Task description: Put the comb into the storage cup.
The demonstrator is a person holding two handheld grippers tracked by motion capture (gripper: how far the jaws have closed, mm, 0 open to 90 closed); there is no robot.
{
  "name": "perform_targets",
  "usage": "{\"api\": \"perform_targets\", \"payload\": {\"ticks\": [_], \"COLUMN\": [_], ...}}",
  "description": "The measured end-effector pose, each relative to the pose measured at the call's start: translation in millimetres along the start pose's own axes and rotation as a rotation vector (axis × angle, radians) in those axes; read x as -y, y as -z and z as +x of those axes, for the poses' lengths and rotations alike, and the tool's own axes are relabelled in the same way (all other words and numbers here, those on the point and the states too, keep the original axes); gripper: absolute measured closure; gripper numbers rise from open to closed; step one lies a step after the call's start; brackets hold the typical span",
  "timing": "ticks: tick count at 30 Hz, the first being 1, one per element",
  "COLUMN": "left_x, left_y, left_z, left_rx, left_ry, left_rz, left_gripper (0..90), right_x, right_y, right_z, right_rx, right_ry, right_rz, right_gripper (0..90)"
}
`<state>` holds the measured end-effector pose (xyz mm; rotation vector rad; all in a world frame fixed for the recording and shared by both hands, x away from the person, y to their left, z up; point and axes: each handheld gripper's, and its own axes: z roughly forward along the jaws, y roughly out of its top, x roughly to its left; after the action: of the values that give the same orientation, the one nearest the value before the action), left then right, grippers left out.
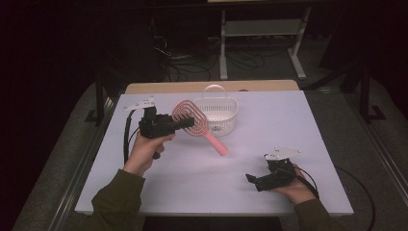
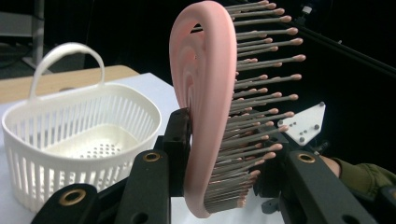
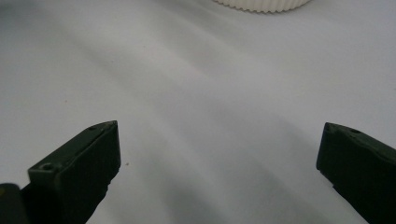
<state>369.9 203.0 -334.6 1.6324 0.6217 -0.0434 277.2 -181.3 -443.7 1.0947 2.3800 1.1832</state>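
Note:
A pink hairbrush [image 1: 191, 117] with a looped open head hangs above the white table [image 1: 274, 130]. My left gripper [image 1: 188, 122] is shut on its head, and the handle slants down to the right. In the left gripper view the brush [image 2: 201, 93] stands upright between the black jaws of that gripper [image 2: 224, 140], bristles facing right. A white slotted basket [image 1: 219, 113] with a handle stands just behind the brush; the left gripper view has the basket [image 2: 84, 121] at left. My right gripper [image 1: 253, 180] rests low at the table's front right, open, with bare table between the jaws [image 3: 219, 149].
A wooden strip [image 1: 159, 87] runs along the table's far edge. Dark floor, cables and a white frame [image 1: 260, 29] lie beyond. The basket's lower rim [image 3: 261, 4] is ahead of my right gripper. The right hand's green sleeve [image 2: 362, 175] lies beyond the brush.

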Motion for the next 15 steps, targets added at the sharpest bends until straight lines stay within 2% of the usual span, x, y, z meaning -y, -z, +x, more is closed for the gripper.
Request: {"api": "perform_targets", "payload": {"ticks": [10, 15], "left_x": [-24.1, -31.9], "left_y": [3.0, 1.3], "left_z": [4.6, 8.7], "left_rx": [-0.004, 0.001], "left_ry": [-0.020, -0.009], "left_rz": [-0.034, -0.052], "left_gripper": [64.9, 64.9], "right_x": [0.2, 0.2], "right_y": [-0.8, 0.2], "right_z": [0.0, -0.5], "right_rx": [-0.003, 0.002], "right_ry": [0.006, 0.005], "right_rz": [0.009, 0.006], "right_gripper": [0.0, 0.0]}}
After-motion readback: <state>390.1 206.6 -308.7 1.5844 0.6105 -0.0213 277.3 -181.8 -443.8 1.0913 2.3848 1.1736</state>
